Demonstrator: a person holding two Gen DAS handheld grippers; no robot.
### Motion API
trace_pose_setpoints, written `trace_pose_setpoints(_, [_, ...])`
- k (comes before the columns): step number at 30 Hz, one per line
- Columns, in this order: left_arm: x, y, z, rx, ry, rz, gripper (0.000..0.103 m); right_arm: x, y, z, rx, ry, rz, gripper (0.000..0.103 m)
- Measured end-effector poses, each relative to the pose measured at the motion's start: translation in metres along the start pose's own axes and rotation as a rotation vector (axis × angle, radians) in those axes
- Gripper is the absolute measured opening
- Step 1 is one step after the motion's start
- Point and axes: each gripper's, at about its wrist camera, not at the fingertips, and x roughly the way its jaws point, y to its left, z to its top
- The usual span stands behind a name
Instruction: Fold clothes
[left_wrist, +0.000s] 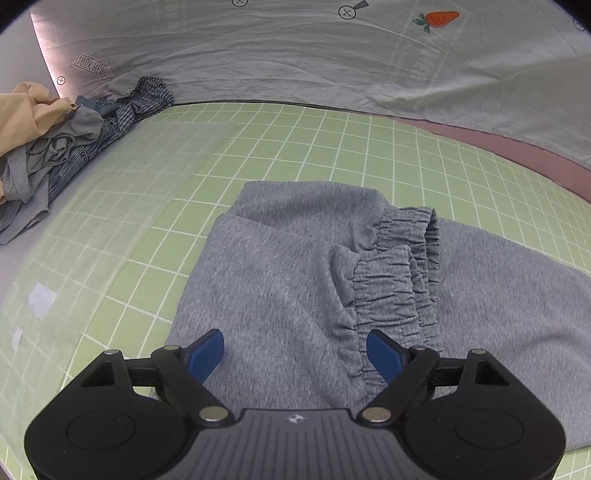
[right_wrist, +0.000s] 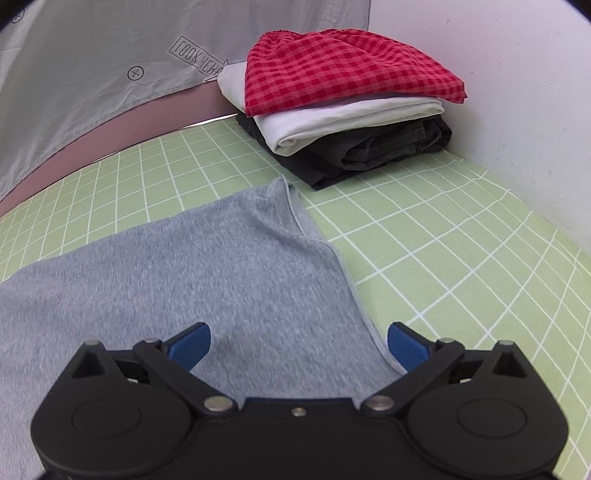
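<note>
Gray pants (left_wrist: 295, 280) lie mid-frame on the green grid surface (left_wrist: 295, 147). Messy clothes (left_wrist: 55, 147) sit upper left; folded stack (right_wrist: 347, 107) upper right. Both grippers' jaws (left_wrist: 295, 350) (right_wrist: 299, 345) open, holding nothing.

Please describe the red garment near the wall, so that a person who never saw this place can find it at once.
Find the green checked mat and follow it to its far corner by the white wall, where a neat stack of three folded clothes stands. The red checked cloth lies on top, above a white piece and a black one. It alone is red and patterned.
</note>
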Motion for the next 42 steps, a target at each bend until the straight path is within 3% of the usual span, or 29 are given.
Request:
trace_pose_setpoints(12, [0.021, -0.016, 0.006, 0.041, 0.061, 0.004, 0.086, 0.011, 0.005, 0.0, 0.025, 0.035, 0.006, 0.1])
trace_pose_setpoints(14, [0.021, -0.015, 0.006, 0.029, 0.061, 0.001, 0.086, 0.008, 0.009, 0.004, 0.012, 0.065, 0.03, 0.083])
trace_pose_setpoints(15, [0.021, -0.014, 0.006, 0.023, 0.06, -0.002, 0.086, 0.005, 0.012, 0.005, -0.003, 0.063, 0.045, 0.063])
trace_pose_setpoints(16, [0.02, -0.013, 0.007, 0.014, 0.058, -0.005, 0.086, 0.003, 0.015, 0.006, -0.018, 0.061, 0.059, 0.031])
trace_pose_setpoints(17, [0.019, -0.013, 0.007, 0.006, 0.054, -0.009, 0.086, 0.0, 0.018, 0.007, -0.033, 0.06, 0.074, 0.011])
trace_pose_setpoints(21, [0.007, -0.009, 0.006, 0.0, 0.02, -0.041, 0.086, -0.004, 0.034, 0.012, -0.099, 0.072, 0.044, 0.009])
trace_pose_setpoints(23, [-0.001, -0.007, 0.006, 0.002, -0.007, -0.054, 0.086, -0.016, 0.045, 0.016, -0.159, 0.036, 0.022, 0.009])
trace_pose_setpoints(32, [-0.024, 0.028, -0.002, -0.027, -0.053, -0.084, 0.086, -0.09, 0.105, 0.037, -0.237, -0.126, 0.111, 0.009])
trace_pose_setpoints(38, [-0.031, 0.055, -0.011, -0.025, -0.058, -0.098, 0.086, -0.126, 0.201, 0.014, -0.376, -0.163, 0.263, 0.009])
trace_pose_setpoints(42, [-0.034, 0.07, -0.016, -0.005, -0.058, -0.093, 0.086, -0.135, 0.279, -0.027, -0.481, -0.081, 0.377, 0.013])
